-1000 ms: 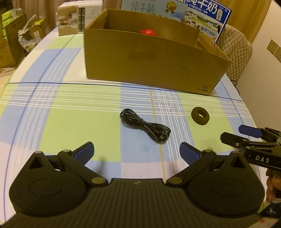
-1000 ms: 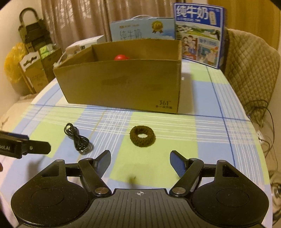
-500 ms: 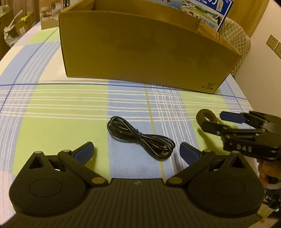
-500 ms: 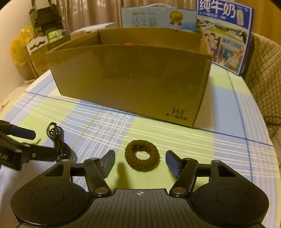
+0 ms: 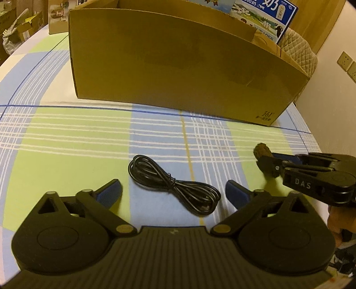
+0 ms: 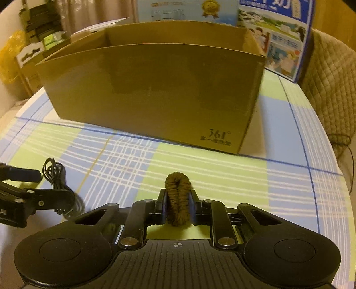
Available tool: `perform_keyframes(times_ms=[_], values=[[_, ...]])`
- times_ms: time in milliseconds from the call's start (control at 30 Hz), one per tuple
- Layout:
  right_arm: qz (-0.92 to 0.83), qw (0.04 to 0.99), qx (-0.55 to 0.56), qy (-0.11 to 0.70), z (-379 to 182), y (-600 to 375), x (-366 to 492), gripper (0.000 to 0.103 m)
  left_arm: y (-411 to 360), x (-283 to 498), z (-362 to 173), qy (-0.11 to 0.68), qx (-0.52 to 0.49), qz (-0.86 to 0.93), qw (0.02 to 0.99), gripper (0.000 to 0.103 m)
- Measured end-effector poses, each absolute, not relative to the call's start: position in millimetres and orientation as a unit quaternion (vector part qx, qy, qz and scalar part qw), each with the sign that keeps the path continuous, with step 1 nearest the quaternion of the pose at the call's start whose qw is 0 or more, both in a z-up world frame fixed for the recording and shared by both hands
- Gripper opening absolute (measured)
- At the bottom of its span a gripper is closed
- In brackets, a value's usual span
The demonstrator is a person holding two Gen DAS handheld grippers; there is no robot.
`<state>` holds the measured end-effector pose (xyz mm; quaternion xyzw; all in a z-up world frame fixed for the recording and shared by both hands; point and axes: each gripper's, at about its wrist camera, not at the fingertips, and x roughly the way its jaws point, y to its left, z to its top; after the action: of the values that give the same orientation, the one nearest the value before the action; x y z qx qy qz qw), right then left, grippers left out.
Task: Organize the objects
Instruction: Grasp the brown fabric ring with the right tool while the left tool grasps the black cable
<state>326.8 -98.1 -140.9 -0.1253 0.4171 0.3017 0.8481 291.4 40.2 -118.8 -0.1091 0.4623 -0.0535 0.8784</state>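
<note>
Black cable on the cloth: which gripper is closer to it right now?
Left. The open left gripper straddles the black cable, one finger on either side. The right gripper is off to the cable's right, shut on the brown hair tie.

"361°" printed on cardboard box [image 6: 155,89]; "DAS" on right gripper [image 5: 270,165]; "奶" on milk carton [image 5: 267,9].

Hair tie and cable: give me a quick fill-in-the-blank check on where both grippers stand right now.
1. The right gripper is shut on the brown ____.
2. The left gripper is ____, with the black cable lying between its fingers.
3. The cable lies on the checked ____.
4. Behind both stands a cardboard box printed ____.

Missing words: hair tie; open; tablecloth; 361°
</note>
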Motion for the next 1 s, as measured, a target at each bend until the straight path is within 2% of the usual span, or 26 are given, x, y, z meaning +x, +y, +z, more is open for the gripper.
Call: perform_keyframes(times_ms=[133, 200, 267, 367, 633, 700, 767, 933, 1000], values=[[0.292, 0.855, -0.109, 0.416, -134, -104, 327, 0.016, 37, 297, -118, 0.457, -0.109, -0.06, 0.881, 0.084], [0.29, 0.856, -0.102, 0.415, -131, -104, 327, 0.016, 35, 300, -118, 0.452, -0.107, -0.073, 0.883, 0.07], [0.29, 0.857, -0.096, 0.415, -127, -104, 327, 0.016, 33, 305, -119, 0.446, -0.111, -0.094, 0.883, 0.046], [0.291, 0.858, -0.088, 0.413, -123, -101, 327, 0.016, 30, 308, -120, 0.446, -0.111, -0.112, 0.881, 0.04], [0.298, 0.856, -0.078, 0.416, -118, -92, 325, 0.016, 18, 315, -120, 0.444, -0.051, -0.108, 0.888, 0.038], [0.3, 0.853, -0.077, 0.419, -118, -90, 325, 0.016, 19, 318, -120, 0.443, -0.037, -0.108, 0.889, 0.033], [0.301, 0.852, -0.074, 0.422, -118, -89, 324, 0.016, 22, 319, -119, 0.447, -0.036, -0.106, 0.888, 0.023], [0.304, 0.851, -0.069, 0.422, -115, -87, 322, 0.016, 29, 312, -116, 0.45, -0.016, -0.113, 0.886, 0.011], [0.305, 0.851, -0.066, 0.423, -115, -86, 322, 0.016, 31, 308, -115, 0.451, -0.005, -0.111, 0.885, 0.011]])
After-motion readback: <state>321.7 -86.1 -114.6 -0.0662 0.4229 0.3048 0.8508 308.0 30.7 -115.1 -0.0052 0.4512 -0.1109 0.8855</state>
